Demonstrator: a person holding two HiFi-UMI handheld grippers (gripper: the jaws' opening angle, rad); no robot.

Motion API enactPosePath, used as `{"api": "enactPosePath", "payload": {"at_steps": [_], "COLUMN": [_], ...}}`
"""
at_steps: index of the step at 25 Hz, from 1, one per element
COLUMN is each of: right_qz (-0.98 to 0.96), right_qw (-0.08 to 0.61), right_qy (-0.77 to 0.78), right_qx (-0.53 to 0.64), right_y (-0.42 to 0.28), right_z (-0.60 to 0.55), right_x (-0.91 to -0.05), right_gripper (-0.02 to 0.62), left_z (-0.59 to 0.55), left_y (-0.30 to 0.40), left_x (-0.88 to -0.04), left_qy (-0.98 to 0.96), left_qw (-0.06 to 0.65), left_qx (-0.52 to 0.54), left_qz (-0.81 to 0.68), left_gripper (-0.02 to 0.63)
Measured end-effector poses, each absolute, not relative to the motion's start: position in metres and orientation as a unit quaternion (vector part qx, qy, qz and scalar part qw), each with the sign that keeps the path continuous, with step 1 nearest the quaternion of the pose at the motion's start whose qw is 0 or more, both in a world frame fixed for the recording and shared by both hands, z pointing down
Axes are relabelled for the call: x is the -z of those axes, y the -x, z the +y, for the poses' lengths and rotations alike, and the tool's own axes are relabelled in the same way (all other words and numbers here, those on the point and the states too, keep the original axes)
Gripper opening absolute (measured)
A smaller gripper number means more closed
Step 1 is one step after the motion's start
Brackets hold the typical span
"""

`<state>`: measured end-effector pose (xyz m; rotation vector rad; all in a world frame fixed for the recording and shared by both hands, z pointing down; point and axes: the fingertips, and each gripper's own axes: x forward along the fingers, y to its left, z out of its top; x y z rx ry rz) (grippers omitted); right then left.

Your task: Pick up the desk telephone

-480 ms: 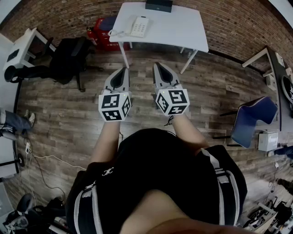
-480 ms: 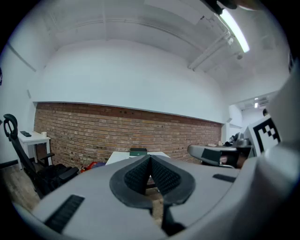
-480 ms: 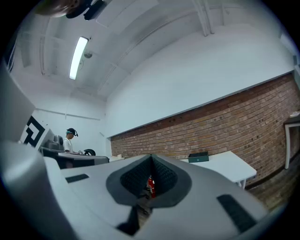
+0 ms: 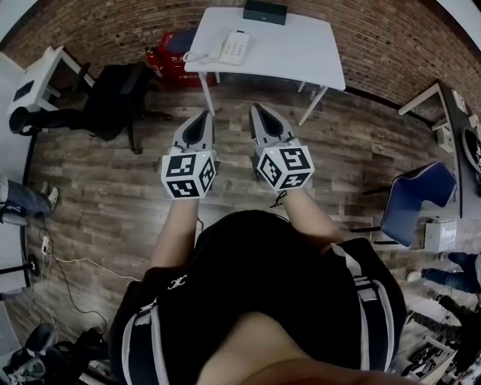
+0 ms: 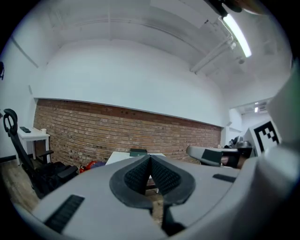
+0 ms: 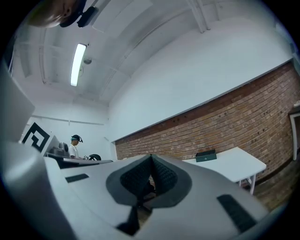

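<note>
Here, nearest the camera, a person's black shirt (image 4: 255,301) with pale stripes is seen from above, and both forearms are stretched forward over the wooden floor (image 4: 105,203). The left gripper (image 4: 204,114) and the right gripper (image 4: 256,108) are held side by side, close but apart. Each has its marker cube toward the body and its tip pointed at the far wall. In each gripper view the two ribbed pads are seen pressed together at the tips, with nothing caught between them (only a strip of floor is glimpsed below the tips). Both grippers are held in the air, well short of the furniture.

To the left, a black office chair (image 4: 113,98) is stood on the floor; to the right, a blue chair (image 4: 417,197) is seen. Farther on, a white tabletop (image 4: 301,53) is set against the brick wall (image 4: 376,37). The desk telephone (image 4: 231,46), white, is laid flat near the left end of the tabletop, with its coiled cord (image 4: 192,56) trailed toward the left edge. A dark box (image 4: 264,10) is placed at the back edge, beside the wall and apart from the desk telephone. A red object (image 4: 169,46) is seen on the floor by the tabletop's left end. In the right gripper view, a person in a cap (image 6: 75,143) is made out far off at the left.
</note>
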<state>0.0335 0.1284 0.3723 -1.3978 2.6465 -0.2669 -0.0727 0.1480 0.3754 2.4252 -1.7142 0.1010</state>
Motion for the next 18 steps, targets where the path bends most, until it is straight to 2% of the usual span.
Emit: {"api": "enactPosePath", "payload": {"at_steps": [18], "right_qz": [0.869], "right_qw": [0.076], "right_qy": [0.483], "right_qx": [0.083], "right_y": [-0.01], "right_z": [0.117], "right_x": [-0.381], "right_gripper": [-0.002], "left_z": [0.136], "left_y": [0.098], "left_x": [-0.387], "left_qy": [-0.824], "left_qw": [0.08], "left_qx": [-0.034], "left_qz": [-0.559], "left_gripper": [0.002]}}
